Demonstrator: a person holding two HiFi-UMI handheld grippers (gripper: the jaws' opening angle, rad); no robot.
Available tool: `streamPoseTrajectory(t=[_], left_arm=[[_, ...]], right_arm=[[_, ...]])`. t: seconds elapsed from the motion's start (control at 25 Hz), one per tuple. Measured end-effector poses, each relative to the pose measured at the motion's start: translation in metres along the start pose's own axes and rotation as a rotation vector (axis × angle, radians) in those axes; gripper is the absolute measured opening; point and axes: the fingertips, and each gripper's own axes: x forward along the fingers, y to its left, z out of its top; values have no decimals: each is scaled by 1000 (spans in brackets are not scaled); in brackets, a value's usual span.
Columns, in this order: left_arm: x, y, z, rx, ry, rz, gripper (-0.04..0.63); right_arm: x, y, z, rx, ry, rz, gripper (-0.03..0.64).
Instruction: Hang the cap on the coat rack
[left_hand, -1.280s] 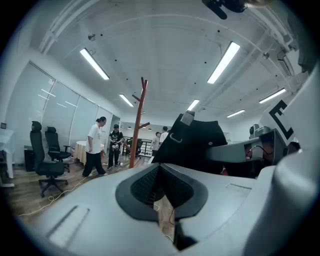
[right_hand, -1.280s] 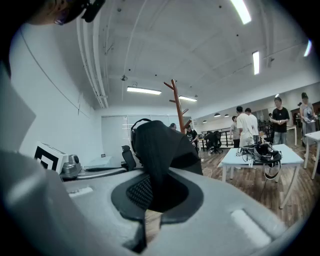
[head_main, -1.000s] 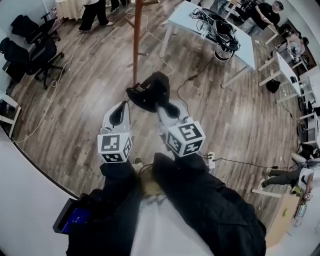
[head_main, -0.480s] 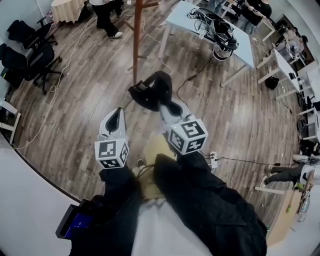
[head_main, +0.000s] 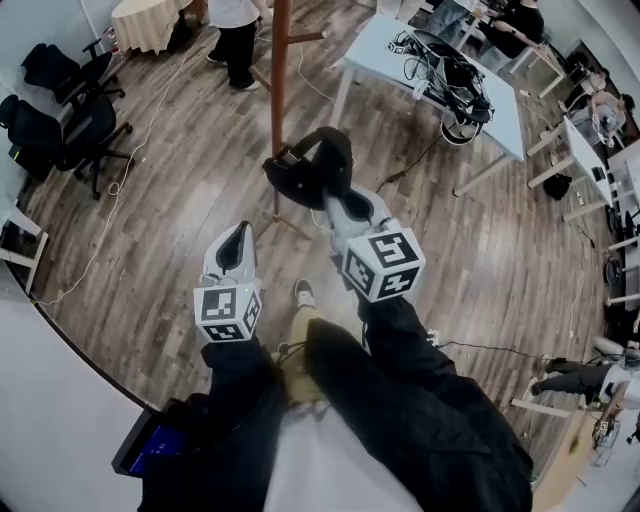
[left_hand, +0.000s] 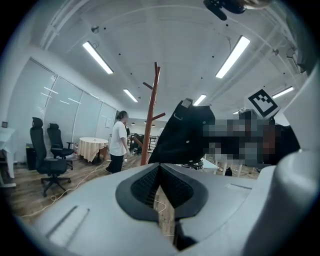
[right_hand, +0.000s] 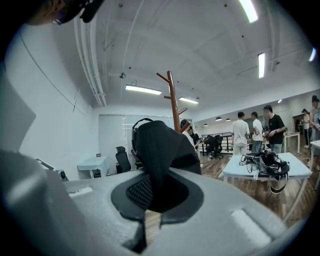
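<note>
A black cap (head_main: 308, 172) hangs in the air, and my right gripper (head_main: 337, 207) is shut on its fabric. The brown wooden coat rack (head_main: 280, 90) stands just beyond the cap, its pole rising past the cap's left side. In the right gripper view the cap (right_hand: 159, 147) fills the space between the pads, with the coat rack (right_hand: 173, 100) behind it. My left gripper (head_main: 238, 235) is lower and to the left, shut with nothing in it. In the left gripper view the cap (left_hand: 186, 134) shows to the right of the coat rack (left_hand: 151, 120), beyond my left gripper (left_hand: 160, 172).
A white table (head_main: 395, 50) with headsets and cables stands at the back right. Black office chairs (head_main: 60, 95) are at the left, and a person (head_main: 236, 35) stands beyond the rack. A white cable (head_main: 110, 215) trails over the wooden floor. More desks line the right edge.
I have stepped closer to the coat rack, so its pole and base now sit nearer. The right gripper has carried the cap up and forward towards the pole. The left gripper kept its place.
</note>
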Motion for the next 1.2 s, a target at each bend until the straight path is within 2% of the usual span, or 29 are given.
streamPoseTrajectory(t=[0.52, 0.84, 1.08, 1.2], left_arm=[[171, -2, 72, 50, -43, 8, 2], [183, 0, 78, 65, -70, -1, 2], [189, -3, 80, 53, -78, -25, 2], [193, 11, 84, 56, -83, -38, 2]], right_arm=[[99, -96, 33, 43, 10, 76, 5], [114, -108, 44, 32, -20, 60, 6], [120, -126, 74, -31, -37, 12, 6], [138, -131, 82, -45, -36, -19, 6]])
